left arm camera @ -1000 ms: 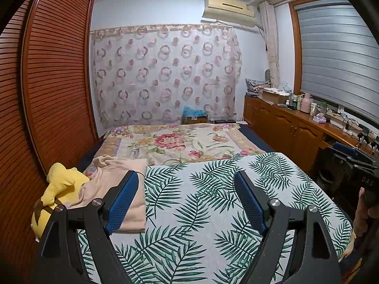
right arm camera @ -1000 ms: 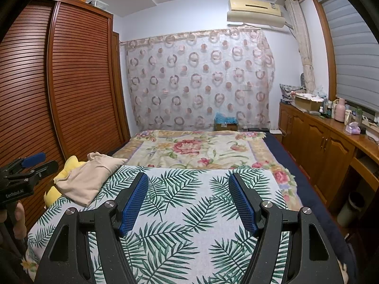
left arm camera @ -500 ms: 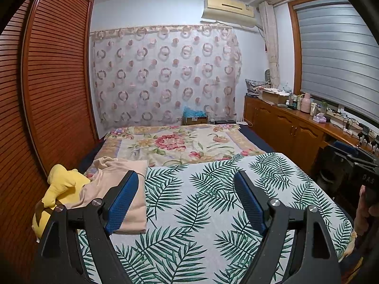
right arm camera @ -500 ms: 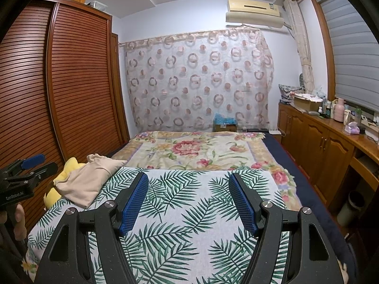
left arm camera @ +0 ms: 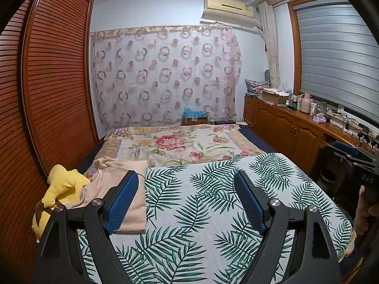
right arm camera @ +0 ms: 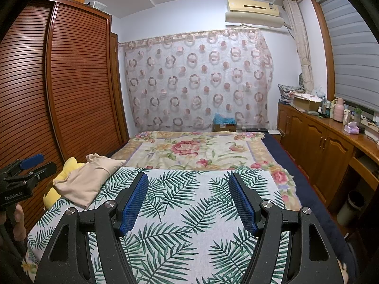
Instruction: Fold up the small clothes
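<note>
Both the left gripper [left arm camera: 186, 197] & right gripper [right arm camera: 188, 200] are holding jaws wide, w/ nothing between. The beige garment [left arm camera: 111, 189] at bed's left is looking soft, light; probably take it at the near hem corners.

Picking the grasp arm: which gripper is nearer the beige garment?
Left. The left gripper has the beige garment right beside its left finger; from the right gripper it lies farther off, toward the bed's left edge.

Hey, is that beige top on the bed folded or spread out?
Folded: the beige top lies as a compact layered rectangle with straight edges, resting partly on a yellow garment.
</note>
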